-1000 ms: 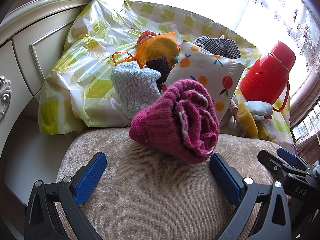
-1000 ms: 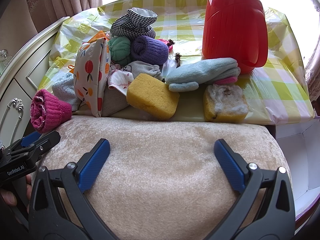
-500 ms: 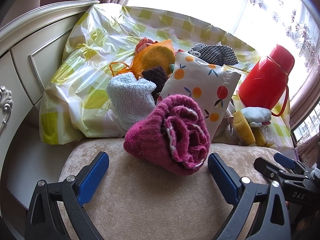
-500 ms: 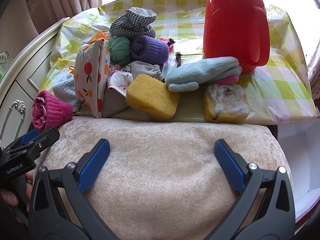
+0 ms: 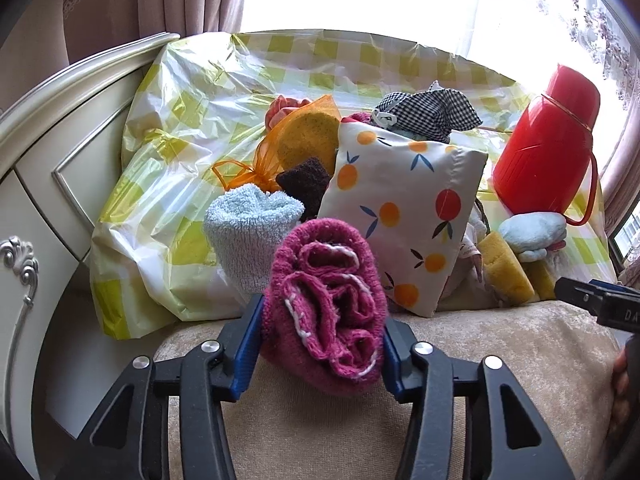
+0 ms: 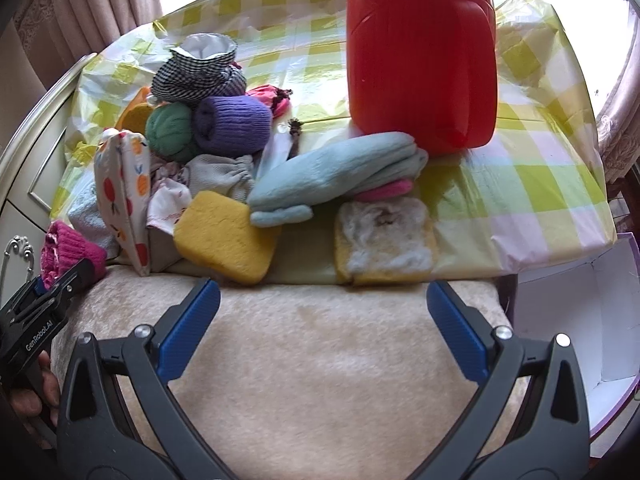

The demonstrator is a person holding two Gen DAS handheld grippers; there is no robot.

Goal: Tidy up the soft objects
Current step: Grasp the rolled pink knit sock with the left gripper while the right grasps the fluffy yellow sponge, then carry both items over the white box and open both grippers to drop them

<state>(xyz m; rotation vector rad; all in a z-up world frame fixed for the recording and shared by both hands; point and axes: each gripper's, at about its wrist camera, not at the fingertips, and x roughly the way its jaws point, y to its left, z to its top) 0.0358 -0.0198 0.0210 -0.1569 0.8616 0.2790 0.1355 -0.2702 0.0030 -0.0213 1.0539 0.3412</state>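
Left wrist view: left tool (image 5: 322,326), tilted down, has just closed on the pink sock (image 5: 326,304); right tool (image 6: 320,330) gapes empty over the cushion (image 6: 320,380), its far edge hiding the sponges' bases.

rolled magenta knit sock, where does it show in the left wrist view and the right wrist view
Left wrist view: the rolled magenta knit sock sits low centre, pinched between the blue pads of the left claw.
Right wrist view: the sock is at the far left edge, partly behind the left claw.
Shared landmark: the fruit-print white pouch just behind the sock.
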